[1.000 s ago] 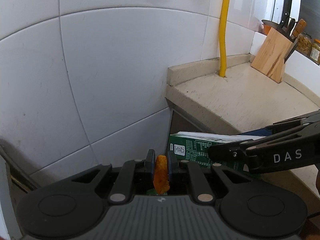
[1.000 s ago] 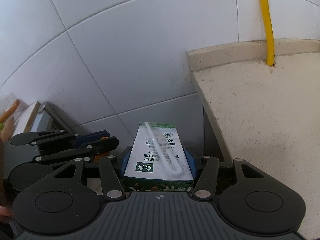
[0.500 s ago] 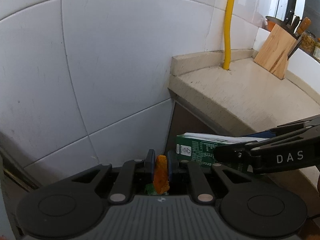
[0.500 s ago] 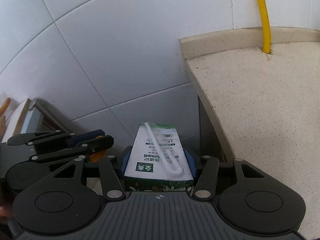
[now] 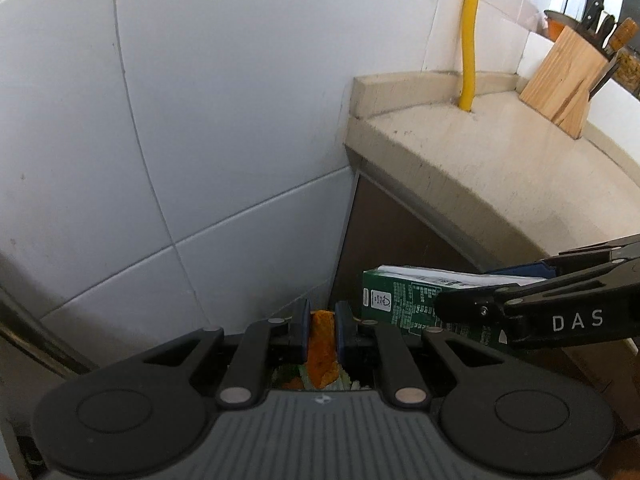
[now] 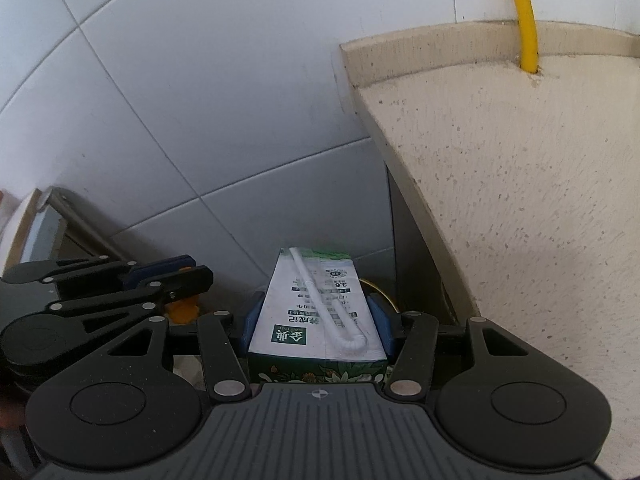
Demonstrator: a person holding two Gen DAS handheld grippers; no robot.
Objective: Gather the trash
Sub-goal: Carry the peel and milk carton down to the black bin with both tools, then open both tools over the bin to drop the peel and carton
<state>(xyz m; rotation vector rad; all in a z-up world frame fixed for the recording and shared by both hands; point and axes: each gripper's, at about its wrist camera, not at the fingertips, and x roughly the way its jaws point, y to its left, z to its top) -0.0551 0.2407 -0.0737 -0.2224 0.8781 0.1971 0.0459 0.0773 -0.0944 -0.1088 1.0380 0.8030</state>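
- Left gripper (image 5: 322,322) is clamped on an orange scrap (image 5: 321,346), near a white tiled wall (image 5: 200,120).
- Right gripper (image 6: 316,316) is clamped on a milk carton (image 6: 316,312).
- Speckled beige counter (image 6: 520,180) lies right; yellow pipe (image 5: 469,32) and knife block (image 5: 564,68) stand far.

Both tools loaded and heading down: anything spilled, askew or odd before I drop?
Nothing stands out. The left tool pinches the orange food scrap squarely; the right tool clamps the milk carton, lying flat with its straw attached. No spill visible.
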